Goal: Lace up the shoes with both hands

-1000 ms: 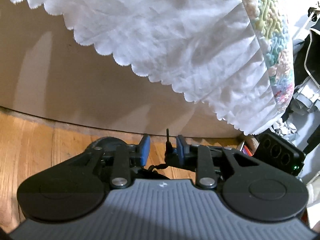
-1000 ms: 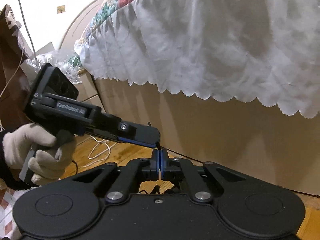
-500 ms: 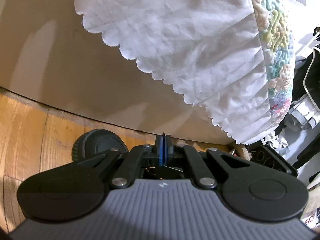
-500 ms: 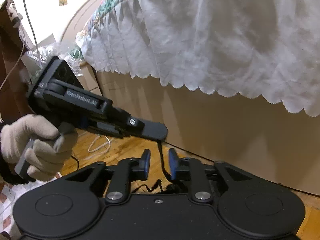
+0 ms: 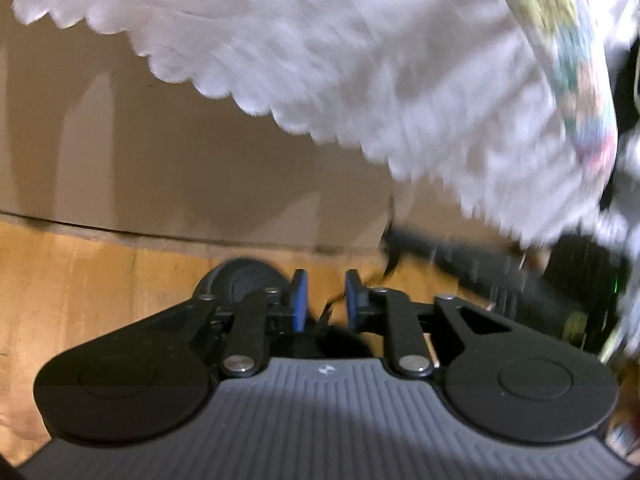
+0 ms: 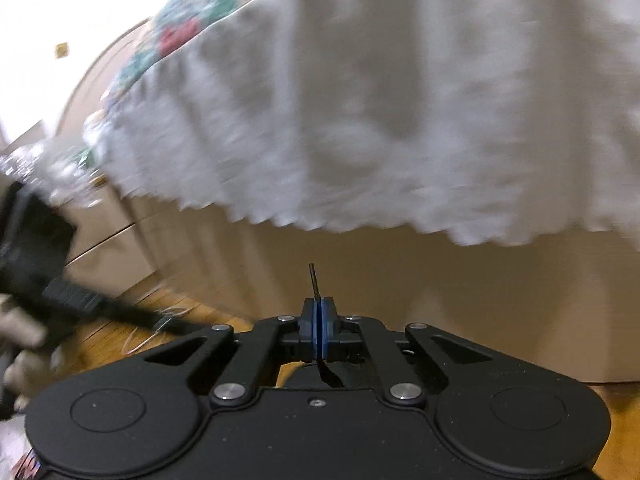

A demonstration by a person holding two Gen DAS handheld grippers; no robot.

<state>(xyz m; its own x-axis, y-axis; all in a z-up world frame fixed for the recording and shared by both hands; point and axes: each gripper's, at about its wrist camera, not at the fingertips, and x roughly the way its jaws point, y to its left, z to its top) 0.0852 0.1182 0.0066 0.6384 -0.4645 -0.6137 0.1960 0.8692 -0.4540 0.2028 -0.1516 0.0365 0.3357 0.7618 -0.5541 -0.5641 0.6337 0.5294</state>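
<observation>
The lace (image 6: 313,280) is pinched between the clenched pads of the right tool (image 6: 319,334) (tip poking up), while the left tool (image 5: 323,306) is held released beside the bed skirt (image 5: 360,80).

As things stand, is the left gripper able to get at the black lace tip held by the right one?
Probably yes: the left gripper is open, and the black lace tip sticks up clear above the shut right gripper.

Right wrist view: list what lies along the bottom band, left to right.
Gloved hand → left gripper's black body → white cable on the floor → right gripper shut on black lace tip.
</observation>
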